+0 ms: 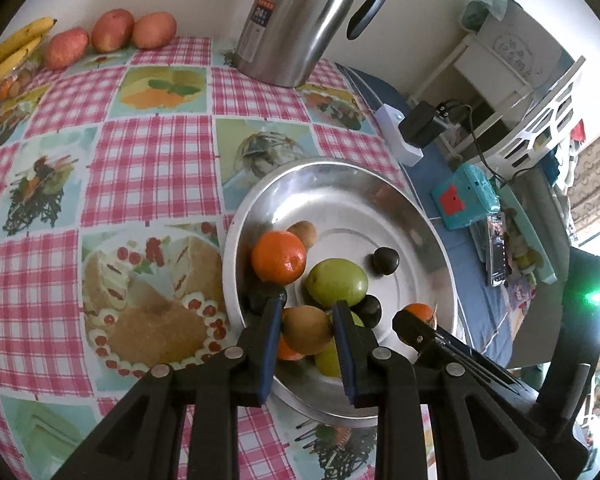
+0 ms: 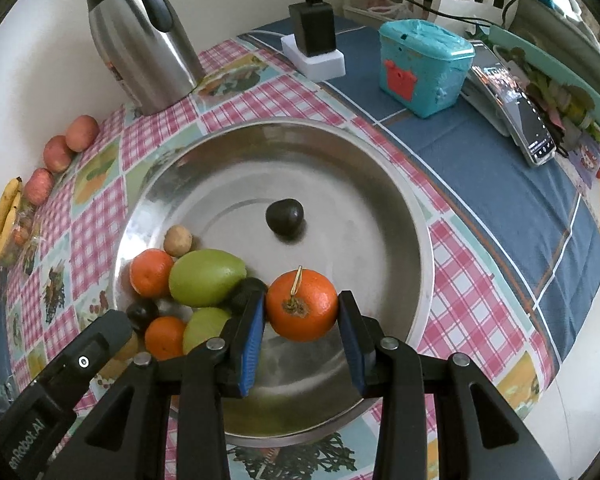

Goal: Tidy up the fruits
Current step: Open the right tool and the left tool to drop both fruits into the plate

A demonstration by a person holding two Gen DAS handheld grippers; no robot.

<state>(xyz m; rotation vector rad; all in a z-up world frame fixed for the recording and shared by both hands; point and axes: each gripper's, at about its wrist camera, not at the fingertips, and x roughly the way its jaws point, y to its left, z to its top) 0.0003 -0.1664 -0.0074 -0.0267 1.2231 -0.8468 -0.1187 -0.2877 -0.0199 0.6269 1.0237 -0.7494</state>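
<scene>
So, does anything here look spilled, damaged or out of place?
Nothing stands out. The fruit sits in the metal basin, none spilled onto the tablecloth. The kettle stands upright. Each gripper holds a fruit over the basin: left a brown one, right an orange.

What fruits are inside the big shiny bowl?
Inside the metal bowl: oranges, one between the right gripper's jaws, green fruits, dark plums and a brown kiwi in the left gripper. The grippers cover anything beneath them.
</scene>
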